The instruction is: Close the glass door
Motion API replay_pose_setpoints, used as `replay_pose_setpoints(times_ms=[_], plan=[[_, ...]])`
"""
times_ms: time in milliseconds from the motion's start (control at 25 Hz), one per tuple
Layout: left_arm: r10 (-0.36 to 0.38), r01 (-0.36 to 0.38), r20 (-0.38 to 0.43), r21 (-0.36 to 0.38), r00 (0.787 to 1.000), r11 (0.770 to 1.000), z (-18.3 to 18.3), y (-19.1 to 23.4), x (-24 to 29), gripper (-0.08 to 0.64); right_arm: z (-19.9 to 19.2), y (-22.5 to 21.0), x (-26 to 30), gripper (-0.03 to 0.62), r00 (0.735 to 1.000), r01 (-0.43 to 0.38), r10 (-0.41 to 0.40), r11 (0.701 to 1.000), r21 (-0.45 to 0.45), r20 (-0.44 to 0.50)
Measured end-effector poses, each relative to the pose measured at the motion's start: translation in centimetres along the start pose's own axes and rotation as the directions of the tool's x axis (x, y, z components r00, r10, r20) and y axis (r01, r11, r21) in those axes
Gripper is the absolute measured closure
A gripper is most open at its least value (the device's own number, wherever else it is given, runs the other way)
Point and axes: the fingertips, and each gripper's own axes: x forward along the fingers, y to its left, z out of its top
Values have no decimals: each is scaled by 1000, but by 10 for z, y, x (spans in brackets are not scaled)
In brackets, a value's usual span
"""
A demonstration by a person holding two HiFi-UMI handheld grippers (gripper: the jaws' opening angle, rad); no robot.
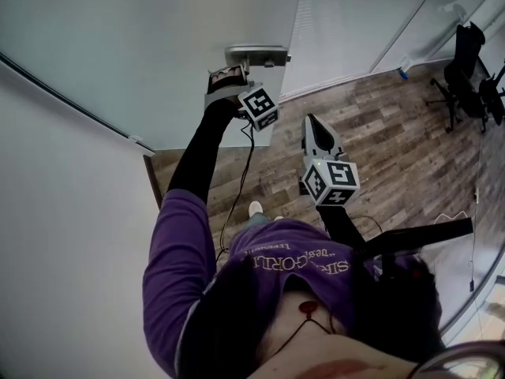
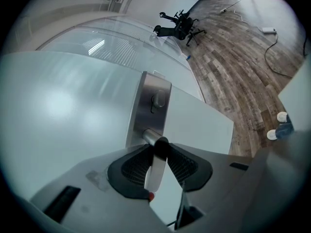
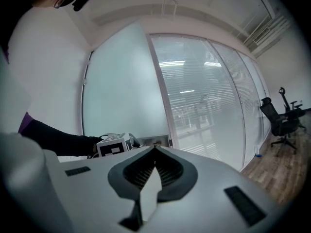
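The step in hand looks like the swing itself: the left gripper point(image 1: 239, 71) has its jaws pinched on the lever handle point(image 2: 154, 166), with a ribbed pad pressed against each side of the bar. The lever sticks out of a brushed metal lock plate point(image 2: 150, 101) set near the free edge of the frosted glass door point(image 1: 158, 46). The door fills the upper left of the head view, and wooden floor point(image 1: 379, 133) shows past its edge, so it seems to stand open. The right gripper point(image 3: 154, 152) hangs apart from the door, well to the side of the handle. Its jaws are pressed together at the tips with nothing between them, and it takes no part in the grip. The next move probably calls for a firm hold on the lever while the left arm carries the door along its arc to the frame. The last stretch should be eased so the glass does not slam. Much is hard to read here. The frame and the latch's seat cannot be picked out with certainty in any view, so how far the door has yet to travel is a guess. The hinges are out of sight, and the person's purple sleeve and torso cover the lower head view.
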Motion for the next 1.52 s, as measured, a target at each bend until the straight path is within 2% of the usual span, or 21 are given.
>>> replay_pose_setpoints(times_ms=[400, 600, 760, 840, 960, 1280, 1520], plan=[[-3, 5, 50, -53, 999, 999, 17, 21, 26, 445, -1, 0, 34, 606, 999, 40, -40, 999, 21, -5], [-13, 16, 63, -47, 998, 999, 35, 59, 54, 445, 24, -10, 69, 606, 997, 71, -70, 997, 40, -13], [10, -4, 82, -69, 997, 998, 24, 44, 61, 446, -4, 1, 65, 606, 996, 89, -89, 995, 38, -15], [7, -3, 69, -59, 998, 998, 20, 42, 67, 446, -11, 0, 66, 606, 995, 97, -97, 994, 40, -16], [-3, 4, 42, -36, 999, 999, 27, 56, 74, 446, 2, -12, 72, 606, 994, 106, -105, 993, 47, -17], [22, -16, 53, -110, 998, 994, 37, 61, 90, 446, 7, -28, 98, 606, 999, 50, -50, 998, 40, -6], [21, -17, 26, -122, 999, 992, 38, 67, 104, 446, 24, -43, 130, 606, 1000, -16, 16, 1000, 16, 5]])
